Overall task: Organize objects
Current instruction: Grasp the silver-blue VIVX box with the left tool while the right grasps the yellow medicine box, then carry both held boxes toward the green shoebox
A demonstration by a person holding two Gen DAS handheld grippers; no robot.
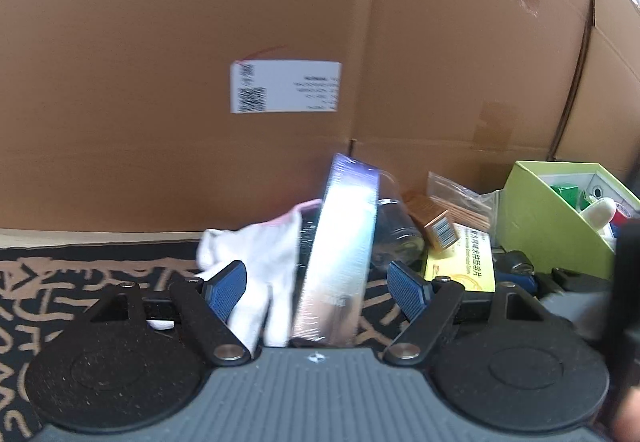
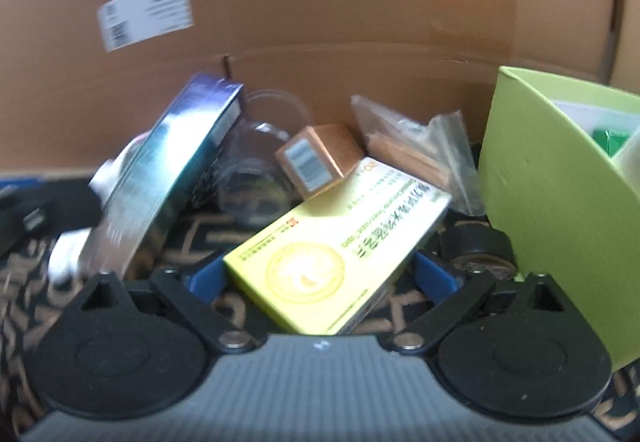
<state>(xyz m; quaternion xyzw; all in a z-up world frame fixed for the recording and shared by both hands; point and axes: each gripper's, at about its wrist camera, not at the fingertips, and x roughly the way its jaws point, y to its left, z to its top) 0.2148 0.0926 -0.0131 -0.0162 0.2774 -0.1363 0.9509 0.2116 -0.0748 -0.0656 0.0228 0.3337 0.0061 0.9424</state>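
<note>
My left gripper (image 1: pixel 316 280) has its jaws apart, and a shrink-wrapped purple box (image 1: pixel 340 254) stands on edge between the blue pads (image 1: pixel 226 288), leaning slightly, with neither pad touching it as far as I can see. A white cloth (image 1: pixel 260 262) lies against the box on its left side and reaches the left pad. My right gripper (image 2: pixel 322 280) is also spread wide, straddling the near end of a flat yellow box (image 2: pixel 332 254) that lies tilted on the patterned mat (image 2: pixel 208 230); I see a gap beside each pad, so nothing is clamped. Just beyond the yellow box sits a small copper-coloured carton (image 2: pixel 318 158), propped against it, with a clear jar (image 2: pixel 256 166) to its left and a clear bag of brown sticks (image 2: pixel 416 150) to its right. A roll of black tape (image 2: pixel 478 246) lies beside the right pad. A green bin (image 2: pixel 560 202) with items inside stands at the far right. A cardboard wall (image 1: pixel 200 22) with a white label (image 1: pixel 286 86) backs everything.
</note>
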